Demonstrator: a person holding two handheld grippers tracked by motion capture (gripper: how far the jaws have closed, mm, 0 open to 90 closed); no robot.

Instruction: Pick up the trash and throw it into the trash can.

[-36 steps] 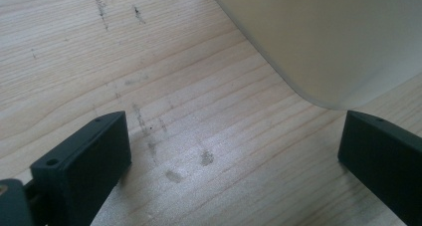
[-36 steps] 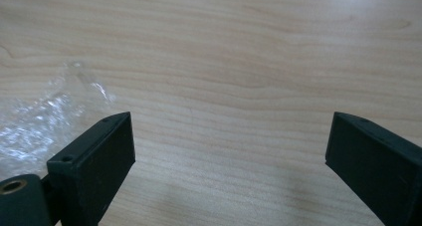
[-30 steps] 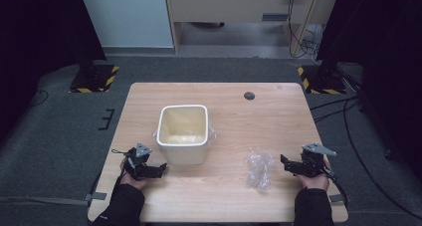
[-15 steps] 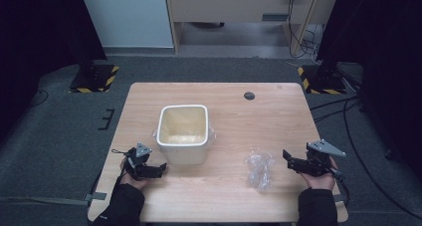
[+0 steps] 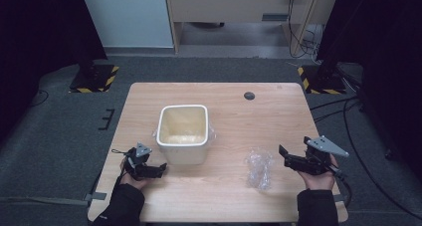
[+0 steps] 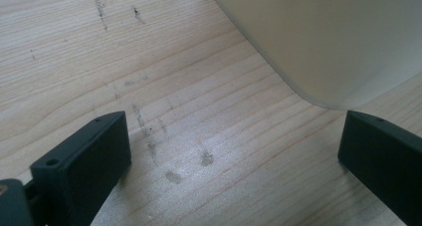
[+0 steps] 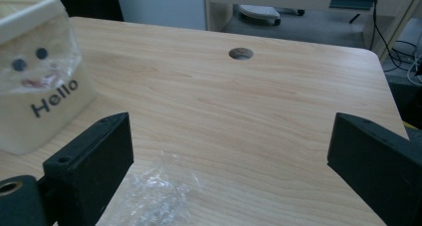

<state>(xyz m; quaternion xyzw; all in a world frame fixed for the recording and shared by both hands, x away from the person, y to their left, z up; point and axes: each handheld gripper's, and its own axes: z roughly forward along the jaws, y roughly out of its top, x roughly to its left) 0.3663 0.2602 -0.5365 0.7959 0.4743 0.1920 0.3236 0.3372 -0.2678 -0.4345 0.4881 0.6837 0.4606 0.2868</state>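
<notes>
The right claw (image 5: 284,154) hangs low over the near right part of the bench (image 5: 278,111), its jaws spread wide and holding nothing. The crumpled clear plastic bag (image 5: 260,167) lies flat on the wood just ahead of that claw's jaw tips and slightly toward the person, near but not touching. In the right gripper view the bag (image 7: 157,198) sits low between the two black jaws, closer to the jaw at the left of that view, with bare wood between it and the other jaw. Farther ahead of this claw, off to the side, stands the cream bin (image 7: 35,76), upright, with "Hello" printed on its side and a clear liner folded over its rim. Well beyond the claw a round hole (image 7: 241,53) shows in the bench top.

The left claw (image 5: 161,169) rests low at the near left of the bench, jaws also wide apart and empty. The bin (image 5: 182,132) stands just ahead of it, beside the jaw tips. In the left gripper view the bin's rounded lower corner (image 6: 328,42) lies ahead of the jaw at the right of that view, very close; whether they touch cannot be told. The bag lies well apart from this claw, past the bin.
</notes>
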